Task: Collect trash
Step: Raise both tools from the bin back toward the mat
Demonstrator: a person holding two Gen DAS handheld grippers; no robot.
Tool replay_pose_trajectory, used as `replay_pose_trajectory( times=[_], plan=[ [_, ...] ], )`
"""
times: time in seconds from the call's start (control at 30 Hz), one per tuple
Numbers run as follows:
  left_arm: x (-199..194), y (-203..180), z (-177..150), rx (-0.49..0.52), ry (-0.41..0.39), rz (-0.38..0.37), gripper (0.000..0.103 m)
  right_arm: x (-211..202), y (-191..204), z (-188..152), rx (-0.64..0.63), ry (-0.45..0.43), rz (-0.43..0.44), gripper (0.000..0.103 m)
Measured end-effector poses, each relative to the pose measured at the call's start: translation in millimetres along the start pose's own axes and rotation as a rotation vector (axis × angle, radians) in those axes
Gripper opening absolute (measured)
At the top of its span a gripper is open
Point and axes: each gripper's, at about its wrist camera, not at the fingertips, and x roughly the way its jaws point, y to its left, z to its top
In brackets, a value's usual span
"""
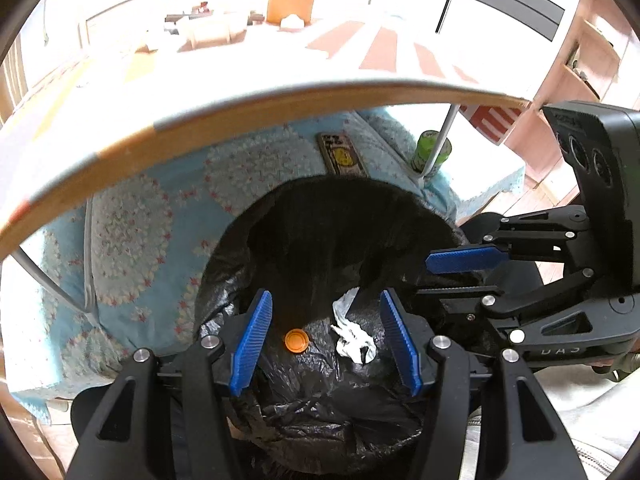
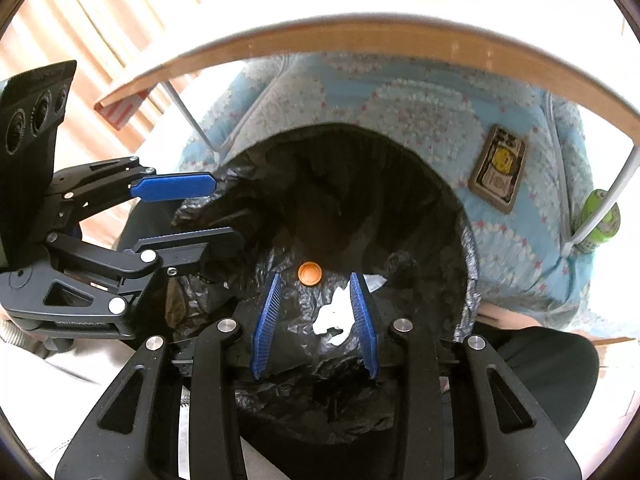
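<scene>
A bin lined with a black trash bag point(image 1: 280, 240) point(image 2: 460, 216) stands below the table edge. Inside it lie an orange bottle cap point(image 1: 296, 340) point(image 2: 309, 273) and a crumpled white tissue point(image 1: 354, 340) point(image 2: 334, 318). My left gripper point(image 1: 326, 308) is open and empty above the bin's mouth; it also shows in the right wrist view point(image 2: 192, 212) at the left rim. My right gripper point(image 2: 316, 292) is open and empty above the bin; it also shows in the left wrist view point(image 1: 448, 276) at the right rim.
A wooden table edge point(image 1: 240, 112) point(image 2: 360, 36) arches over the bin. Behind the bin lies a blue floral quilt point(image 1: 160, 200) point(image 2: 400, 92) with a flat printed packet point(image 1: 342, 154) point(image 2: 500, 168) on it. A green can point(image 1: 430, 152) point(image 2: 600, 216) stands by a white table leg point(image 1: 436, 144).
</scene>
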Motion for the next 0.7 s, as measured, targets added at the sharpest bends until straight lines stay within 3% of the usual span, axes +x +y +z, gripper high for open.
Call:
replay_pose_trajectory(
  times=[0.6,0.7],
  plan=[
    [-71,-3,35,0.051,-0.187,0.021,0.054,-69,8,37,-0.085,-0.182,-0.05,0.036],
    [-79,1,42,0.045,-0.22,0.035,0.063,-83,8,46,-0.103,-0.225,-0.062,0.036]
  ],
)
